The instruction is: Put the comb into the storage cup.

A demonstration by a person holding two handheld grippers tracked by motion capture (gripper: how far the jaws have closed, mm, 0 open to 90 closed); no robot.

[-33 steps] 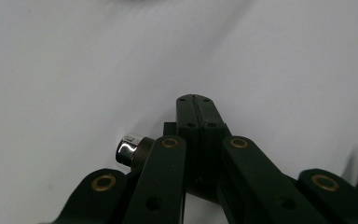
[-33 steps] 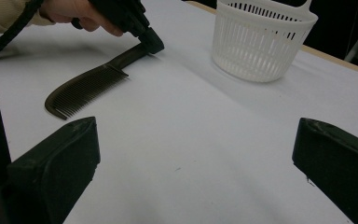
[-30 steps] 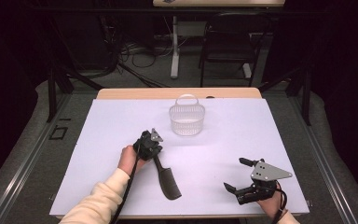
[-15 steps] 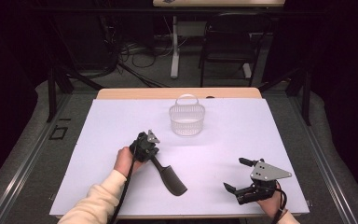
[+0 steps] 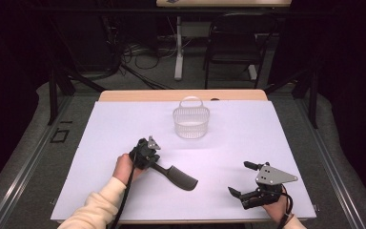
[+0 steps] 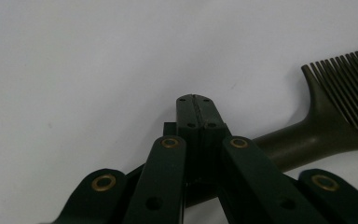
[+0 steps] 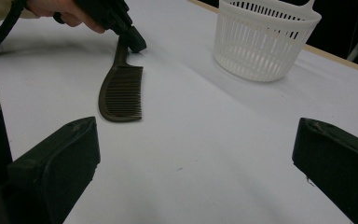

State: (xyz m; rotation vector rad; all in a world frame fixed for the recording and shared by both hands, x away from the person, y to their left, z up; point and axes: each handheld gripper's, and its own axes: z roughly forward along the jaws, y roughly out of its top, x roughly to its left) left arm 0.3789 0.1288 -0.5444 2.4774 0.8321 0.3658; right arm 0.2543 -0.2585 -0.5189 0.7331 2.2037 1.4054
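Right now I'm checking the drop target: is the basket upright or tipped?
Upright. The basket stands on its base, rim and handle up, open side up.

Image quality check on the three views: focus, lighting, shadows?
High view: white table evenly lit, surroundings dark, soft shadows. Left gripper view: comb fairly sharp, near linkage soft, dim. Right gripper view: right gripper jaws blurred, basket and comb sharper.

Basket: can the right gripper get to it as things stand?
Probably yes. The right gripper stands open and empty, and bare tabletop lies between it and the basket; the comb and left gripper sit off to the side.
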